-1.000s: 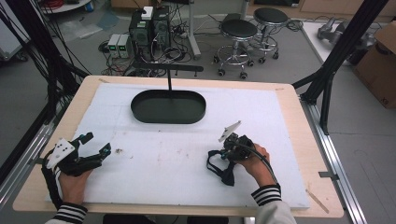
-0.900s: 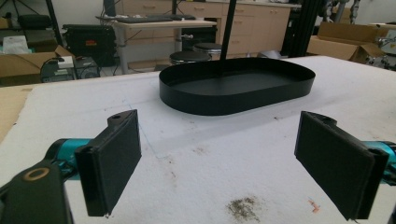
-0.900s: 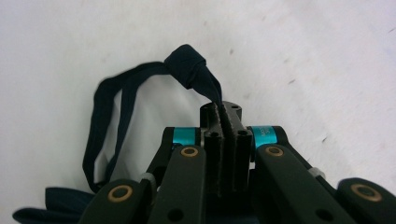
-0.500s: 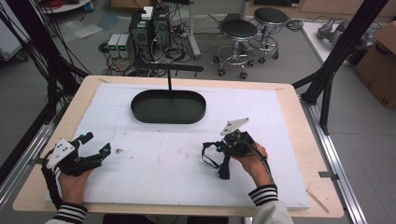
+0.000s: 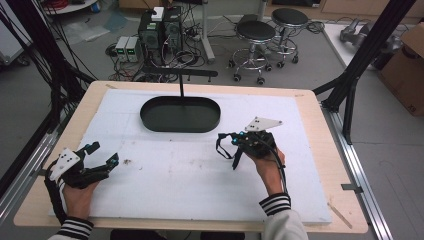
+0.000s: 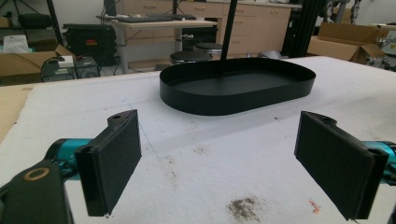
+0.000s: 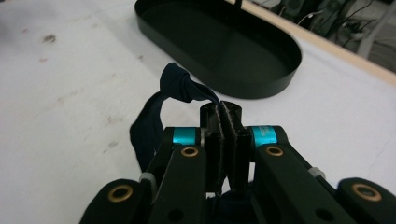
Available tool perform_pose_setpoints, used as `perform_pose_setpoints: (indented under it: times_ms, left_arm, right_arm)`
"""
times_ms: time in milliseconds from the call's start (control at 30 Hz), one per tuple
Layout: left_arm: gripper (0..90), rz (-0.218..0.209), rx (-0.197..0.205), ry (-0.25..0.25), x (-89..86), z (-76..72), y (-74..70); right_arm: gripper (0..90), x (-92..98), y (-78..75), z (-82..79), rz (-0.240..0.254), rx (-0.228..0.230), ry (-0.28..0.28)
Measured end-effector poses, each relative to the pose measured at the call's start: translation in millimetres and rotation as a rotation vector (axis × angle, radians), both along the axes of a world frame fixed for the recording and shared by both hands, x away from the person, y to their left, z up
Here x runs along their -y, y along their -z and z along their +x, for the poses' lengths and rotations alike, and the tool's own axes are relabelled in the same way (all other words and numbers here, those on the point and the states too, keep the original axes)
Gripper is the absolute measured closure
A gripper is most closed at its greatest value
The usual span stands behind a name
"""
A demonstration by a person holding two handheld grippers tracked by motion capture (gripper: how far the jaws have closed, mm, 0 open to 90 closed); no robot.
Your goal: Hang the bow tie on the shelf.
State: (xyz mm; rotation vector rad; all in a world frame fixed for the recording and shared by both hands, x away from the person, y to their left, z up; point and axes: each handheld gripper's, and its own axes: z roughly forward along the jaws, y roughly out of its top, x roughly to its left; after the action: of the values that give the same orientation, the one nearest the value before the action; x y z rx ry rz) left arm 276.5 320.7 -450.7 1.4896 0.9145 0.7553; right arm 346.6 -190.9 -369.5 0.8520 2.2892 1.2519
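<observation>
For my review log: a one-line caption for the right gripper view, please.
Right gripper shut on a dark blue fabric strip, lifted above the white mat near the black oval tray.

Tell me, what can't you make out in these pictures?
- What the dark blue cloth really is: in the right gripper view the right gripper covers most of it.
- Top of the post on the black tray: cut off by the upper edge of the left gripper view.
- Brown specks on the white mat: too small in the high view.
</observation>
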Motion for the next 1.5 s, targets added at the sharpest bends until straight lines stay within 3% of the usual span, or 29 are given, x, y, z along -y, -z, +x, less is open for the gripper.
perform_pose_setpoints:
  times_ms: [100, 233, 500, 767, 1200, 1500]
  left_arm:
    - [15.0, -0.003, -0.001, 0.0, 0.0, 0.0, 0.0]
    - [15.0, 0.0, 0.0, 0.0, 0.0, 0.0, 0.0]
    - [14.9, -0.005, -0.001, 0.001, -0.1, 0.1, 0.0]
    - [15.0, -0.009, -0.005, -0.003, -0.4, 0.3, 0.0]
    - [15.0, -0.008, -0.005, -0.003, -0.4, 0.4, 0.0]
    - [15.0, 0.001, -0.001, 0.001, 0.3, 0.1, 0.0]
  right_arm:
    - [87.4, -3.4, -4.7, 2.4, 0.03, 0.036, 0.044]
    - [87.4, -6.8, -8.8, 8.8, 0.093, 0.044, 0.09]
    - [87.4, -21.5, -15.6, 17.5, 0.148, 0.094, 0.123]
    - [87.4, -28.6, -22.5, 29.4, 0.206, 0.105, 0.135]
    - [87.4, -54.7, -39.0, 57.0, 0.223, 0.128, 0.125]
    - [87.4, -67.5, -52.7, 75.0, 0.188, 0.162, 0.14]
